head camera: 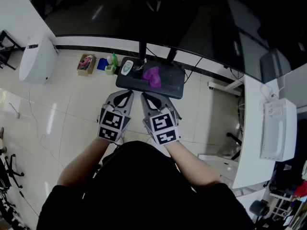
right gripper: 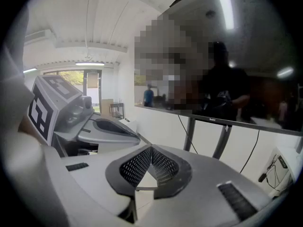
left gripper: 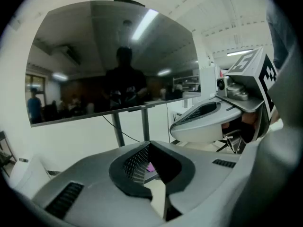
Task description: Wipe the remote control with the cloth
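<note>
We are holding the left tongs and right tongs pressed together, empty, near the dark base with the remote control and purple cloth.

Ahead of your left gripper: cloth soft, crumpled; remote smooth plastic; tabletop dark matt; floor tiles glossy.
</note>
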Demonstrator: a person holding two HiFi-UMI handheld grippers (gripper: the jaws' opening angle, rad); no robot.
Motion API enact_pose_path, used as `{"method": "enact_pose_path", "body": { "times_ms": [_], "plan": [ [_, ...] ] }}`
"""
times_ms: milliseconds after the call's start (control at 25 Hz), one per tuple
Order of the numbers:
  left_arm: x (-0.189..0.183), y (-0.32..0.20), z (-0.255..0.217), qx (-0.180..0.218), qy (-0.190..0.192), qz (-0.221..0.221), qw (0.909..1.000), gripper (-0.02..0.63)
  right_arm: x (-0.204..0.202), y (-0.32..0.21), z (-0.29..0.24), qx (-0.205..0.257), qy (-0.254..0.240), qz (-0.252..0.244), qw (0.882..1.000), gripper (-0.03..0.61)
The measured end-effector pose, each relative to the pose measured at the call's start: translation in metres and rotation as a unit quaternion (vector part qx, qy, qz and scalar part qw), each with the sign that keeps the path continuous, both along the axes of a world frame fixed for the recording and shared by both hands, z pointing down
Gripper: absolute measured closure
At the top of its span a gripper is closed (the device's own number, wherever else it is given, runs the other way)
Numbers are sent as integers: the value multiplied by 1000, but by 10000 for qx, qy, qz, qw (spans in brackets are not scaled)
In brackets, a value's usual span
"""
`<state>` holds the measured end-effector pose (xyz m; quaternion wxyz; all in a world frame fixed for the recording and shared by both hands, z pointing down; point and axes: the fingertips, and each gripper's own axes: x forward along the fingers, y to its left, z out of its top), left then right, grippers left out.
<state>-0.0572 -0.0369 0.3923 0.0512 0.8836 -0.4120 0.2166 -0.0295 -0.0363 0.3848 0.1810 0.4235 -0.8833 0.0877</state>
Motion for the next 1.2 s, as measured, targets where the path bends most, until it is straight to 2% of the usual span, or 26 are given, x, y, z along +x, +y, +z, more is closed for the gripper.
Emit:
{"method": "enact_pose_path", "body": {
  "times_ms": [640, 800, 960, 1040, 1200],
  "plan": [
    [25, 0, 11, -40, -2, -500, 9987, 614, 20, -2, 12, -111, 3, -452, 9989, 560],
    [18, -7, 18, -123, -5, -642, 9979, 614, 18, -4, 23, -255, -36, -488, 9985, 560],
    [1, -24, 38, -382, -90, -757, 9964, 613, 11, -14, 36, -415, -63, -455, 9981, 560],
    [-8, -42, 50, -533, -134, -795, 9953, 556, 7, -28, 42, -473, -55, -401, 9981, 560],
    [-24, -82, 87, -876, -255, -787, 9927, 481, 0, -57, 64, -725, -20, -179, 9972, 560]
  ]
}}
